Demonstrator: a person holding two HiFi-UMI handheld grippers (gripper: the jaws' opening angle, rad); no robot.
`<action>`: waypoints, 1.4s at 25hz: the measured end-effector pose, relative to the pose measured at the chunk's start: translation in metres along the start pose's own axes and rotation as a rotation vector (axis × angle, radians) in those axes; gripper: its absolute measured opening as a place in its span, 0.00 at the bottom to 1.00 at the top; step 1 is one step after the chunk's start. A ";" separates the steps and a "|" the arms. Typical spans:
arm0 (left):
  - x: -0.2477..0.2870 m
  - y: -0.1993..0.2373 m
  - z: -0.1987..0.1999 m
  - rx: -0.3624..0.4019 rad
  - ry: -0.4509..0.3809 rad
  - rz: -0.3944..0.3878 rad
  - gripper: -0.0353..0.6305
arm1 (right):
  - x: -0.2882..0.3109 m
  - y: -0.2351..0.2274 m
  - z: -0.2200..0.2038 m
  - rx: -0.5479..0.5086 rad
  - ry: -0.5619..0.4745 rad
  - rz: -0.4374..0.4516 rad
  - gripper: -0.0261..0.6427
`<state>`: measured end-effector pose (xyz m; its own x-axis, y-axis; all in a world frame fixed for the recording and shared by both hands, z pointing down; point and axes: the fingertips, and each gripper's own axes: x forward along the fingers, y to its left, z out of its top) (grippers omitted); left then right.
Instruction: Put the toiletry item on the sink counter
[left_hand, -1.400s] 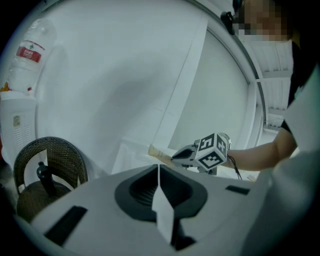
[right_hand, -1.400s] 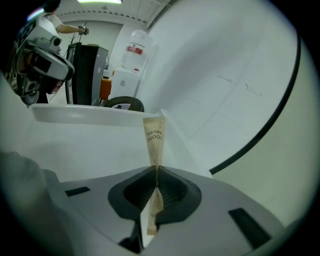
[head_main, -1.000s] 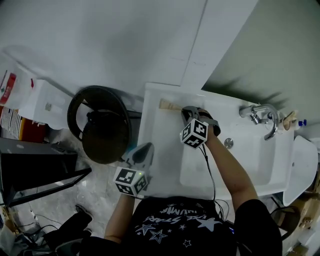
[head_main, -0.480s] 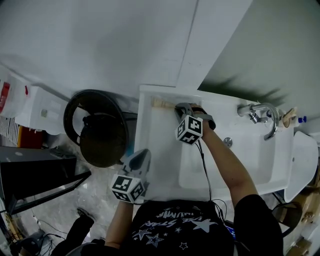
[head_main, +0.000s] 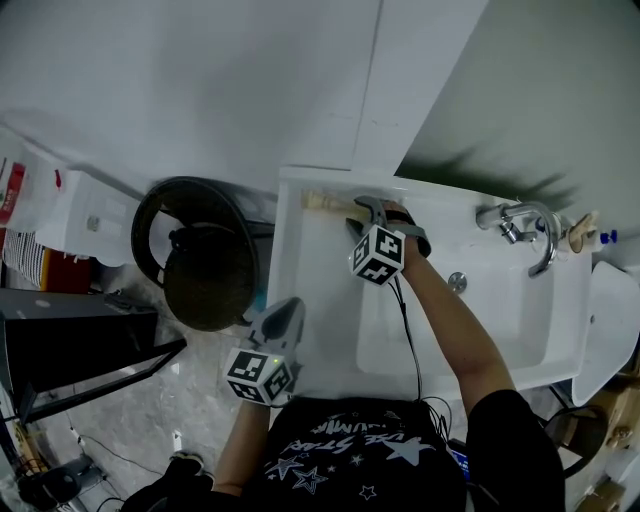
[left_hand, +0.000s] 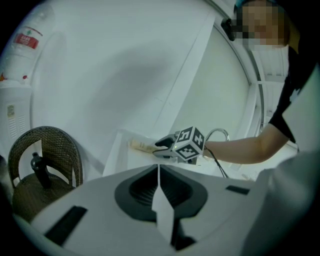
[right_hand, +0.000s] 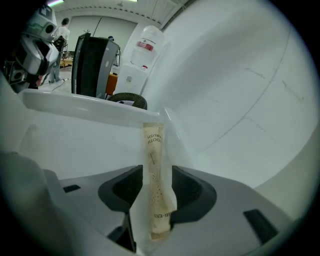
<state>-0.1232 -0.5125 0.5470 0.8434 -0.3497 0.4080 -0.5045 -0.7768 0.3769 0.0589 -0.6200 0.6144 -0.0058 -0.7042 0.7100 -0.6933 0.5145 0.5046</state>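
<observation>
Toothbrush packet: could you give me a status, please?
Right tool just opened, toothbrush packet loose between its jaws on sink counter. Left tool shut, empty. Nothing blocking.

Soft, cool, even light fills the head view. The white counter (head_main: 305, 270) under the right tool (head_main: 360, 213) is bright without glare. To that tool's right, the faucet (head_main: 530, 235) casts a broad, diffuse shadow on the wall (head_main: 520, 100) behind it. Both tool views bulge and curve toward black rounded corners. In the right tool view, ceiling lamps (right_hand: 54, 2) glow far up and left of the tool. The tool's near body is blurred, while the packet (right_hand: 154, 170) between its jaws looks fairly sharp.
</observation>
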 end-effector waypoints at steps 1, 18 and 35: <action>0.000 -0.002 0.001 0.003 -0.001 -0.001 0.09 | -0.003 -0.001 0.001 0.006 -0.006 -0.003 0.33; -0.014 -0.063 0.011 0.044 -0.078 0.052 0.09 | -0.093 0.006 0.002 0.040 -0.146 -0.037 0.34; -0.063 -0.178 -0.032 0.037 -0.177 0.211 0.09 | -0.210 0.055 -0.059 0.075 -0.254 0.020 0.09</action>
<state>-0.0929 -0.3355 0.4811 0.7410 -0.5895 0.3215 -0.6682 -0.6946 0.2666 0.0640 -0.4151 0.5221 -0.1942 -0.7994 0.5686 -0.7429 0.4984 0.4469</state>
